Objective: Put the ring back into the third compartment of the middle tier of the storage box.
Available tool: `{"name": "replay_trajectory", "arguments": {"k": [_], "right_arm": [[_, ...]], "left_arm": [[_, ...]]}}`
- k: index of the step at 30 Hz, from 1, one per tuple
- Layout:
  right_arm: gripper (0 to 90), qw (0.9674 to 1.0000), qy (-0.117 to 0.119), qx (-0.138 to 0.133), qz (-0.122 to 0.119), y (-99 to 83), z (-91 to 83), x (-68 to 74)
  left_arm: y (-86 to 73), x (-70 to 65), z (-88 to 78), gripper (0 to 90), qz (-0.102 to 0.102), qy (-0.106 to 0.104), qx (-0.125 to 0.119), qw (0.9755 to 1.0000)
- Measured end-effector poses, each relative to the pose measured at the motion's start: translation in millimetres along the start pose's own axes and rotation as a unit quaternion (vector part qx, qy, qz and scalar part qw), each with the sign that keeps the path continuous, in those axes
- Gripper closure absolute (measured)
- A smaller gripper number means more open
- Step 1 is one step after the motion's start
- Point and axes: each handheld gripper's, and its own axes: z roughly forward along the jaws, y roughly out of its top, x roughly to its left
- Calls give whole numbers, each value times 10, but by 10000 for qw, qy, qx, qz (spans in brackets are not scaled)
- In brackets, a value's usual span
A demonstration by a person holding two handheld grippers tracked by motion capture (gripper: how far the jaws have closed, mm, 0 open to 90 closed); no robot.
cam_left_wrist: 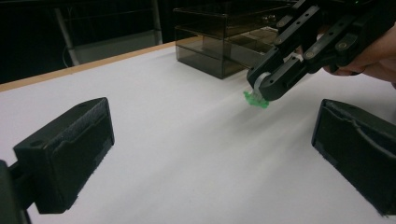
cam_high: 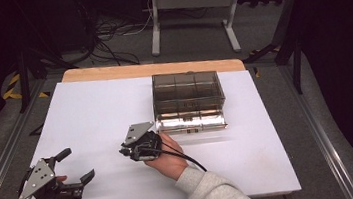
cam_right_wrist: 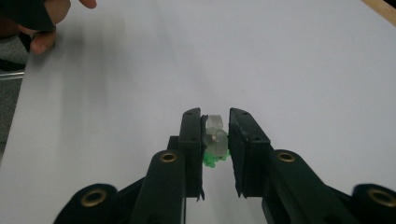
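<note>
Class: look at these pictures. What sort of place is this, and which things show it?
Probably a lab or recording studio: a white table in a dark room, loose cables on the floor, and a hand-held right claw gripping a small clear-and-green piece.

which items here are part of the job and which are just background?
In the job:
- small clear-and-green plastic piece, clamped between the right gripper fingers, above the white table top
- smoky transparent plastic compartment box, nearest container
- left gripper, open, holding nothing

Lying about:
- white table legs beyond the table
- black cables on the floor
</note>
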Motion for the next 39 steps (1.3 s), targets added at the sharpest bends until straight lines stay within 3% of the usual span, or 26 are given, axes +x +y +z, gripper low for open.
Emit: {"name": "replay_trajectory", "arguments": {"k": [19, 28, 39], "right_arm": [[753, 9973, -668, -56, 314, -243, -529, -149], [753, 9942, -969, -39, 470, -342, -792, -239], [753, 9875, -1407, -57, 704, -486, -1040, -315]], "left_arm": [[8, -3, 23, 1, 0, -20, 13, 10000], [6, -9, 30, 1, -1, -26, 10, 10000], [2, -15, 31, 1, 3, -13, 21, 10000]]}}
